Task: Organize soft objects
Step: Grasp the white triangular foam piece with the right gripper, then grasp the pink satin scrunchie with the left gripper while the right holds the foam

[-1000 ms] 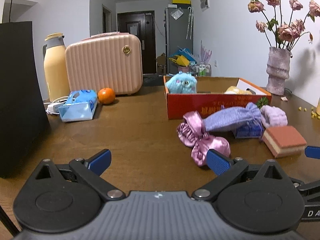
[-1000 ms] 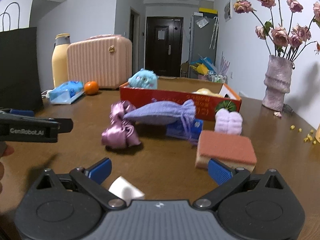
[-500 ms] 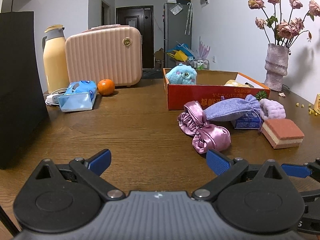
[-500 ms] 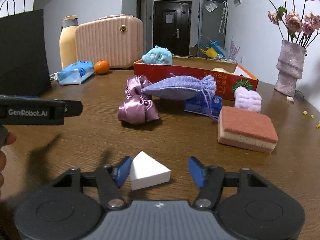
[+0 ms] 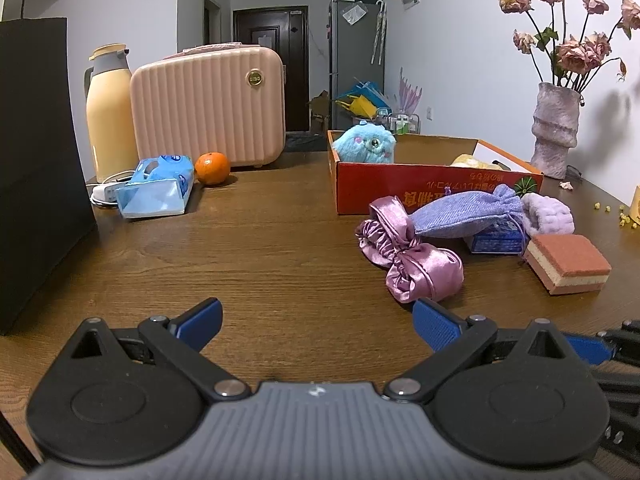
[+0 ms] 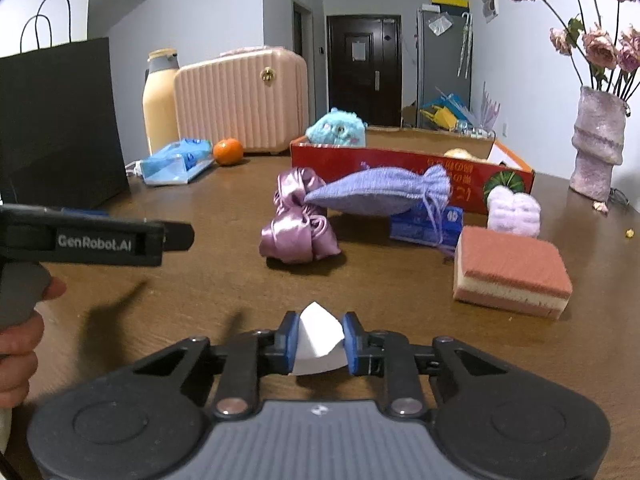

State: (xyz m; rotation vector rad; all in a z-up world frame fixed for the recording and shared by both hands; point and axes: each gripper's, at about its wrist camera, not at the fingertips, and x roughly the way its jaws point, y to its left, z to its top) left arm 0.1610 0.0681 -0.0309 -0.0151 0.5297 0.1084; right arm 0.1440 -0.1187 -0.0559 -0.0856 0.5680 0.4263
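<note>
Right gripper (image 6: pixel 319 345) pinches the white foam wedge (image 6: pixel 318 338) — light, squashy; left gripper (image 5: pixel 316 322) gapes empty at nine o'clock.

Blue packet (image 6: pixel 426 222) lies mostly hidden, perhaps tissues.

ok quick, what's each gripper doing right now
Left gripper: open, holding nothing, above bare table.
Right gripper: shut on the white sponge wedge.
</note>
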